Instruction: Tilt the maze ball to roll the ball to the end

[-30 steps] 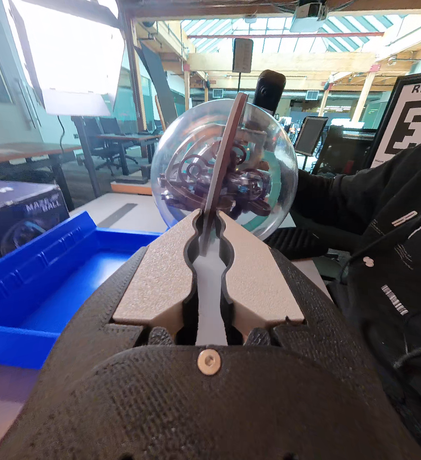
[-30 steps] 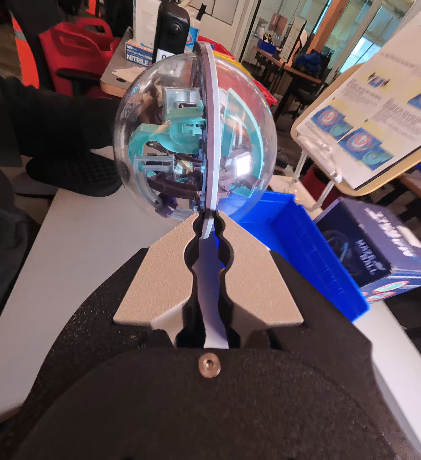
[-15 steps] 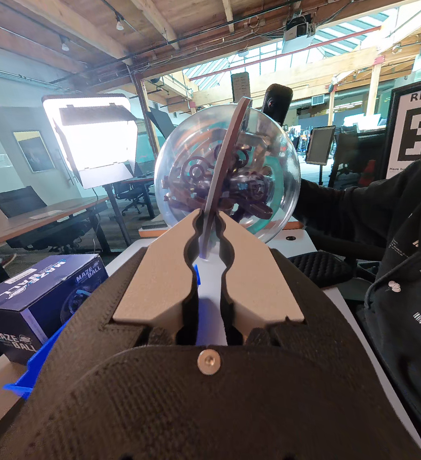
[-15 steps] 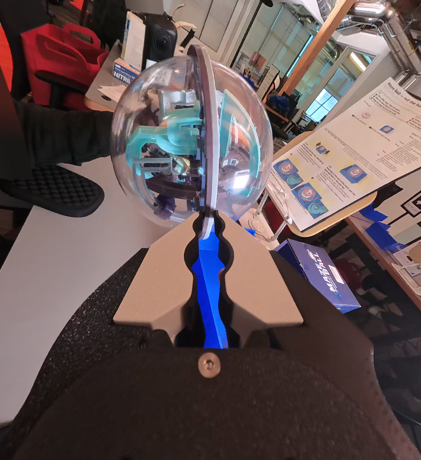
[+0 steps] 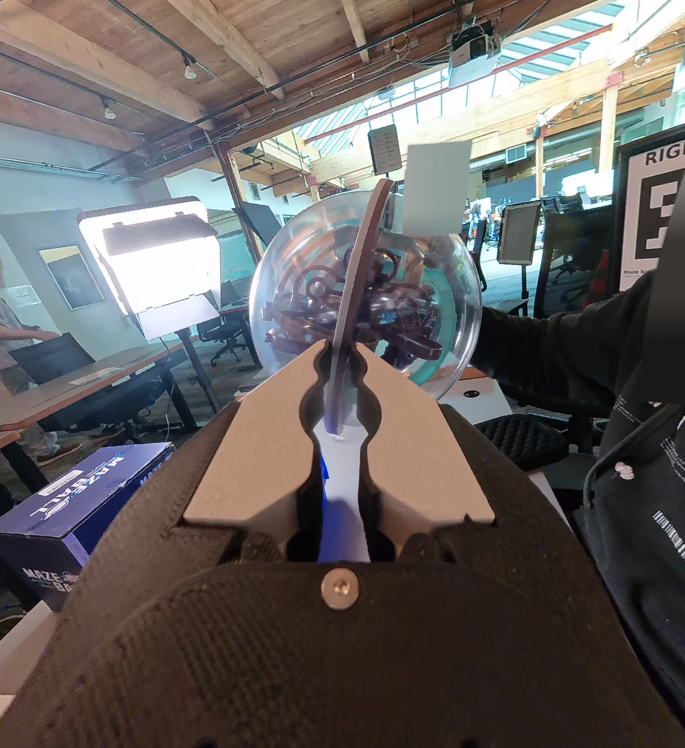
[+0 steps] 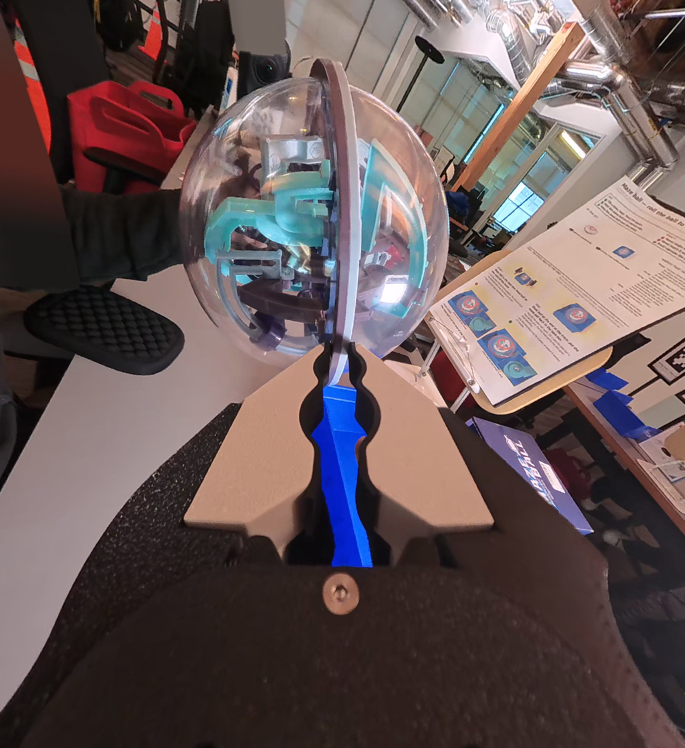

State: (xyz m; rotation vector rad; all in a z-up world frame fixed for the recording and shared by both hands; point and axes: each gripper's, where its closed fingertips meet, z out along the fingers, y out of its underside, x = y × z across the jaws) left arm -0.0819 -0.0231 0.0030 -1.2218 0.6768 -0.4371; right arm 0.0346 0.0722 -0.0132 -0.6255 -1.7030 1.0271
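Right up close, the left gripper is clamped on the flat equator ring of the maze ball, and from the opposite side the right gripper pinches that same ring, so the clear sphere hangs between the two, lifted above the white table. Inside it, teal and dark purple tracks twist round each other; I can't pick out the little ball itself, so I can't say how far along the run it is. To my eye this is the middle of the tilting step. The next move calls for both hands rolling together, slowly, with the pinch kept firm, since the ring is thin and could twist out.

Beneath the sphere, the rim of a blue tray shows through the gap of the right gripper. Off the table's edge lies the toy's dark blue box, with an instruction sheet on a stand close by. Further off there are desks, office chairs, a bright light panel and timber ceiling beams.
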